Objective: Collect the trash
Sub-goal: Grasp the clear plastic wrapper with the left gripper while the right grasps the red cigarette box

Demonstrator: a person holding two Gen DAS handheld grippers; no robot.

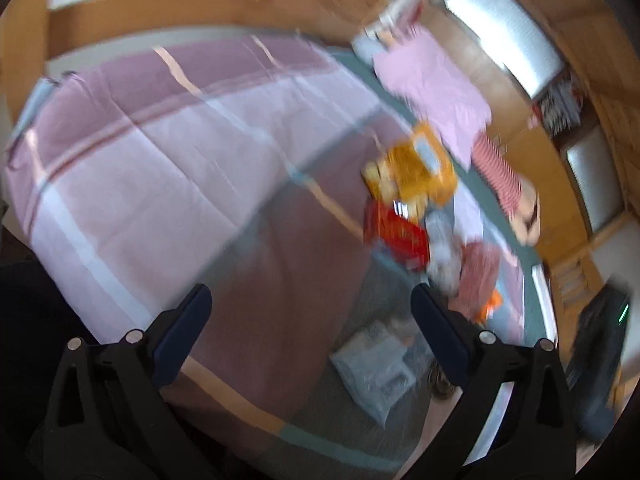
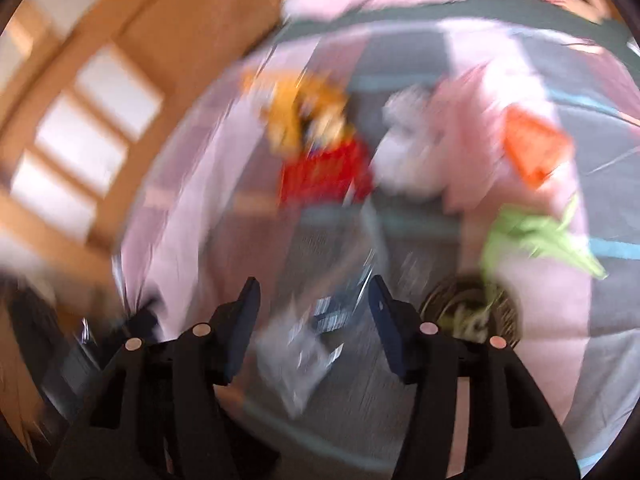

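**Trash items lying on a checked bedcover, 2 grippers hovering open**

Surface: a pink, mauve and grey checked bedcover (image 1: 168, 168) is spreading across a bed, with wooden panelled walls (image 1: 224, 4) standing behind it. Both views are blurring heavily, so fine detail is not readable.

Item 1: a yellow-orange wrapper (image 1: 416, 172) is lying toward the bedcover's right edge. Item 2: a red wrapper (image 1: 396, 236) is lying just beside it, touching or overlapping it. Item 3: a crumpled white piece (image 1: 440, 248) is sitting just right of the red one. Item 4: a clear plastic bag with printing (image 1: 376, 372) is lying on a grey square near the bedcover's near edge. Item 5: an orange packet (image 2: 534, 148) and Item 6: a light green wrapper (image 2: 536, 240) are showing in the right wrist view, toward the right edge. Item 7: a round dark tin (image 2: 472, 308) is sitting below the green wrapper.

Left gripper (image 1: 312, 300): jaws are standing wide apart, holding nothing, hanging above the bedcover. Right gripper (image 2: 314, 292): jaws are standing apart, holding nothing, with the clear bag lying beneath the gap.
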